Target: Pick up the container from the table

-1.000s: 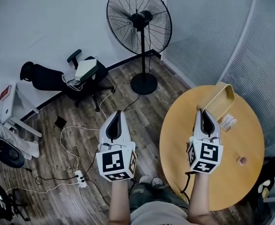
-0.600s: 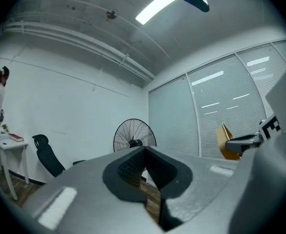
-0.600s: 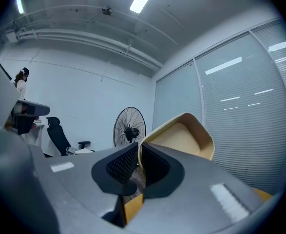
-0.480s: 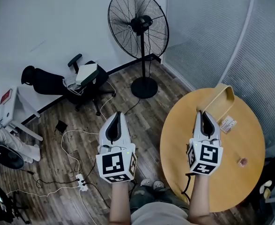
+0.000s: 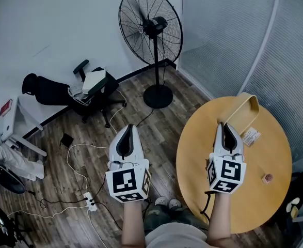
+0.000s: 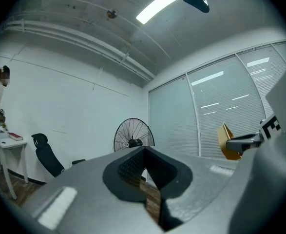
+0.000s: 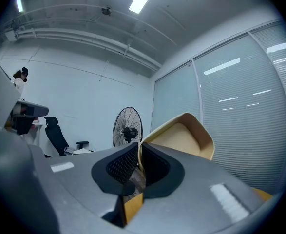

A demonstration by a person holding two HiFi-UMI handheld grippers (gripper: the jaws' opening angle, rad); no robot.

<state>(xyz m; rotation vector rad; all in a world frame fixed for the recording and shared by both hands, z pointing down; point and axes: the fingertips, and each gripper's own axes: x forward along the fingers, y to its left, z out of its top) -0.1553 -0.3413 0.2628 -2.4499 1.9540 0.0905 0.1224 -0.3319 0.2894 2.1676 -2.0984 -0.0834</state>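
The container (image 5: 242, 110) is a tan open tray held out over the round wooden table (image 5: 254, 190) at the right of the head view. My right gripper (image 5: 223, 124) is shut on its near rim. In the right gripper view the thin tan wall sits pinched between the black pads (image 7: 118, 165), and the container (image 7: 181, 135) rises beyond them, tilted, its hollow side facing the camera. Whether it touches the table I cannot tell. My left gripper (image 5: 130, 126) hangs level over the wood floor, shut and empty, its tips (image 6: 143, 152) meeting.
A tall pedestal fan (image 5: 151, 30) stands by the far wall, a black office chair (image 5: 84, 89) left of it. Cables and a power strip (image 5: 89, 198) lie on the floor. A small packet (image 5: 251, 135) and a tiny object (image 5: 267, 177) rest on the table.
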